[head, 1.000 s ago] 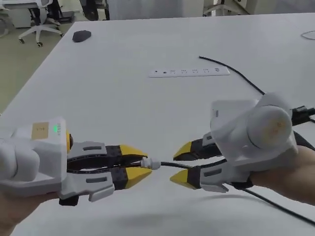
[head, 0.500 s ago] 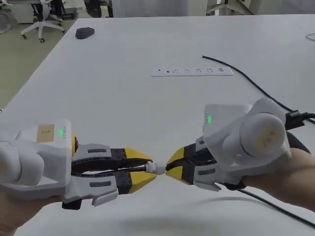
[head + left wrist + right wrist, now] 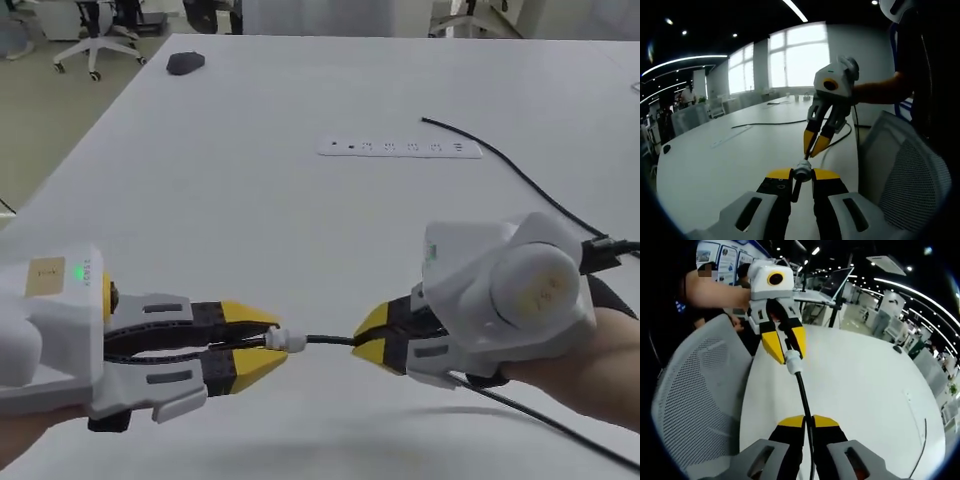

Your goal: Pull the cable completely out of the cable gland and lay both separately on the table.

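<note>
Head view: left gripper [image 3: 278, 340] clamped on white cable gland [image 3: 288, 342]; right gripper [image 3: 363, 340] pinching black cable [image 3: 328, 340] near it, both over the table [image 3: 250, 200].
Left gripper view: jaws closed around gland.
Right gripper view: jaws tight on cable, gland beyond.

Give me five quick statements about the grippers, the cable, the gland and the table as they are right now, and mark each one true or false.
1. The left gripper is shut on the white cable gland. True.
2. The right gripper is open and clear of the cable. False: it is shut on the black cable.
3. A stretch of black cable shows between the two grippers. True.
4. The cable gland lies on the table beside the power strip. False: the gland is held in the left gripper, and the power strip lies farther back.
5. A dark mouse sits near the table's far left corner. True.
</note>
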The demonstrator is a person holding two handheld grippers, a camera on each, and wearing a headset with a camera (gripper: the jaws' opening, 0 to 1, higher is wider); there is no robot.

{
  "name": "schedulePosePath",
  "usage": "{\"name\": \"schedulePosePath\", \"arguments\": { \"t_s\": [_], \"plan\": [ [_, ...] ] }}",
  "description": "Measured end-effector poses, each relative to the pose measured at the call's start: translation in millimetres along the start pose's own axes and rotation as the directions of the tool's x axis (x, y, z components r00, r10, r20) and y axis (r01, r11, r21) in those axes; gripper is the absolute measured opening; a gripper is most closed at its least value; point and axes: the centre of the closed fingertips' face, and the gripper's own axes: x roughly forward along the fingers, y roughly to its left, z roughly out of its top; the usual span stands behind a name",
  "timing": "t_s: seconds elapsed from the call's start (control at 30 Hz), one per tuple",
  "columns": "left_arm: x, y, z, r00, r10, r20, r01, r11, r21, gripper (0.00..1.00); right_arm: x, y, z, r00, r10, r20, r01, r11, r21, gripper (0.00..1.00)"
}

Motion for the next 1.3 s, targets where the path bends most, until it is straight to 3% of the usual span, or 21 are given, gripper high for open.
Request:
{"name": "schedulePosePath", "arguments": {
  "t_s": [0.1,0.2,0.37,0.47,0.63,0.9,1.03,1.2,1.3],
  "plan": [
    [-14.2,3.1,-0.9,0.9992,0.039,0.012,-0.039,0.999,-0.010,0.15,3.0,2.9,0.1,0.9998,0.006,-0.019,-0.006,1.000,0.003,0.00],
    [-32.6,3.4,-5.7,0.9968,0.078,0.015,-0.078,0.997,-0.018,0.15,4.9,5.7,1.2,0.9995,0.003,-0.031,-0.004,1.000,-0.020,0.00],
    [-58.7,3.4,-16.6,0.9905,0.137,0.013,-0.136,0.990,-0.044,0.15,11.5,13.7,8.1,0.9995,0.014,-0.029,-0.014,1.000,0.000,0.00],
    [-70.4,2.7,-18.8,0.9847,0.170,0.038,-0.167,0.983,-0.073,0.15,15.8,16.8,12.8,0.9996,0.017,-0.024,-0.016,0.999,0.041,0.00],
    [-86.5,1.8,-30.6,0.9770,0.209,0.040,-0.205,0.974,-0.094,0.15,24.4,21.2,20.5,0.9995,0.031,-0.011,-0.030,0.998,0.051,0.00],
    [-113.0,4.7,-53.1,0.9612,0.271,0.050,-0.262,0.955,-0.142,0.15,42.5,21.4,23.3,0.9992,0.023,-0.033,-0.021,0.997,0.069,0.00],
    [-120.0,8.8,-62.7,0.9540,0.295,0.052,-0.283,0.945,-0.165,0.15,51.9,24.4,39.5,0.9992,0.033,0.023,-0.035,0.991,0.128,0.00],
    [-126.2,16.5,-75.3,0.9461,0.319,0.058,-0.303,0.933,-0.193,0.15,66.6,25.1,62.6,0.9925,0.041,0.116,-0.068,0.966,0.248,0.00],
    [-127.6,21.8,-82.7,0.9409,0.334,0.058,-0.316,0.926,-0.206,0.15,79.1,20.9,69.4,0.9896,0.024,0.142,-0.064,0.956,0.287,0.00]
  ]
}}
